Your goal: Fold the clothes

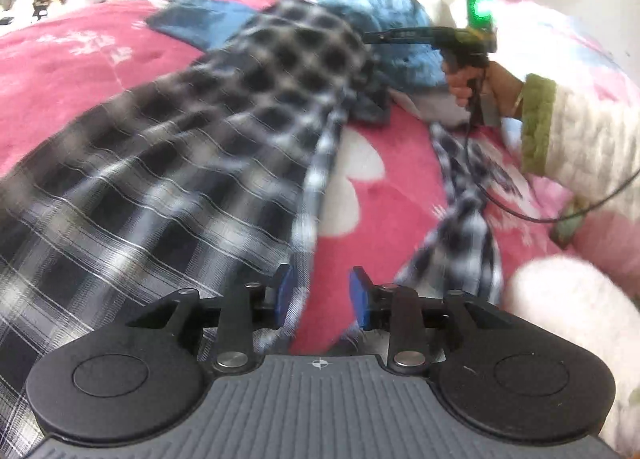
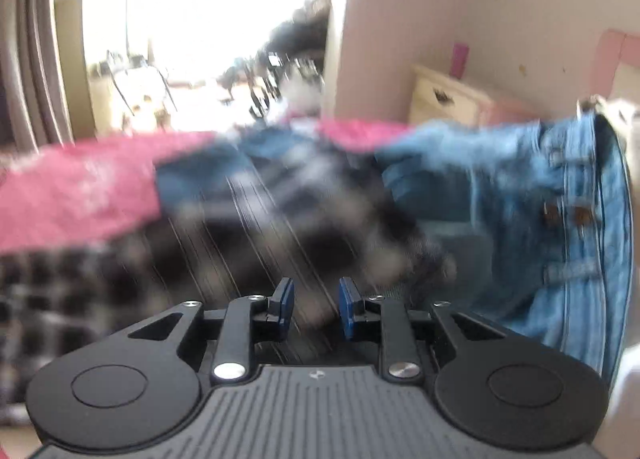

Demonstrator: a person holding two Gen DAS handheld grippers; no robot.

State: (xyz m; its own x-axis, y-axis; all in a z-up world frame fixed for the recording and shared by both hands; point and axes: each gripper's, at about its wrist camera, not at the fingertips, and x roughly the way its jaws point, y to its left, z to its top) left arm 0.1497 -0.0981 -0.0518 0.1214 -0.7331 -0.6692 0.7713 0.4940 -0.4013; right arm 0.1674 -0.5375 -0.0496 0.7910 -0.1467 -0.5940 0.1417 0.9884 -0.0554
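The black-and-white plaid shirt [image 1: 192, 147] lay spread across the pink blanket [image 1: 60, 71], its far end overlapping blue jeans [image 2: 540, 199]. The left gripper [image 1: 322, 295] hovered at the shirt's edge, fingers apart, pressing nothing. The right gripper [image 2: 312, 307] hung over the plaid, fingers likewise apart, empty.

We see a black-and-white checked cotton shirt [image 1: 192, 131] spread on a bed covered by a pink fleece blanket [image 1: 60, 71]. Behind the shirt's far end lie crumpled blue denim jeans [image 1: 384, 31], partly under it. One checked shirt sleeve [image 1: 464, 211] trails apart to the right of the shirt body. The left hand-held gripper [image 1: 320, 293] sits over the shirt's near edge. The right hand-held gripper [image 1: 374, 37] reaches in from the right at the shirt's far end. A cream wooden bedside cabinet [image 2: 448, 97] stands behind the bed.
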